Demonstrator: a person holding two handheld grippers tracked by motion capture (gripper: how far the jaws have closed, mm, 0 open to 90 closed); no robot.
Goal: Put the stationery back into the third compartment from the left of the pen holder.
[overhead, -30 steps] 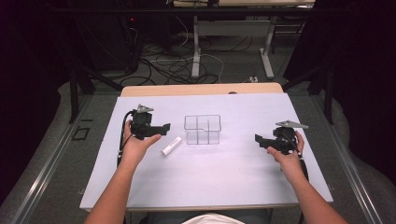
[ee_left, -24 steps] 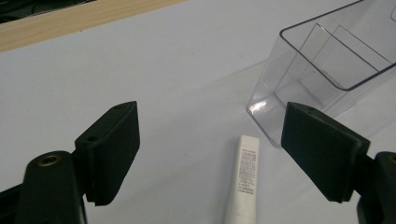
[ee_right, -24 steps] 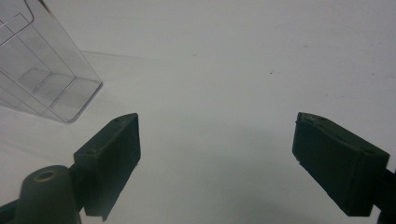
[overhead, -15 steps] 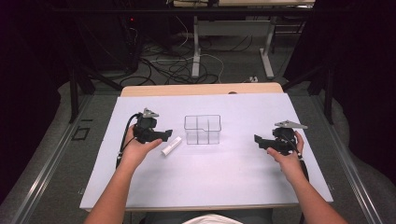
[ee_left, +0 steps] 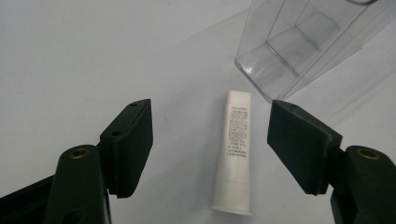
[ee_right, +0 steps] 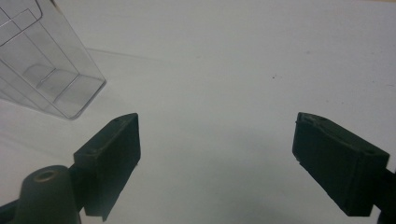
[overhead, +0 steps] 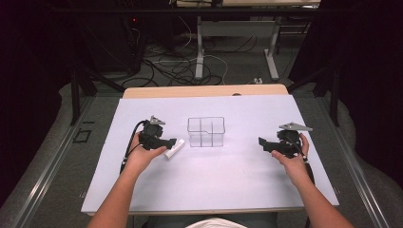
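Two handheld grippers sit over one white-covered table (overhead: 214, 180), flanking one clear divided plastic bin (overhead: 206, 131). One small white tube (ee_left: 236, 149) lies flat just left of the bin, between the left gripper (ee_left: 210, 144) jaws, which have just been closing but stand clear of it. Right of the bin, the right gripper (ee_right: 217, 158) has its jaws apart, holding nothing.

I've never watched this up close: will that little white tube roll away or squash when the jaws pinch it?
The white tube lies flat between the left gripper's closing jaws, untouched. Its round body may roll if nudged. It looks small, probably light, and may dent.
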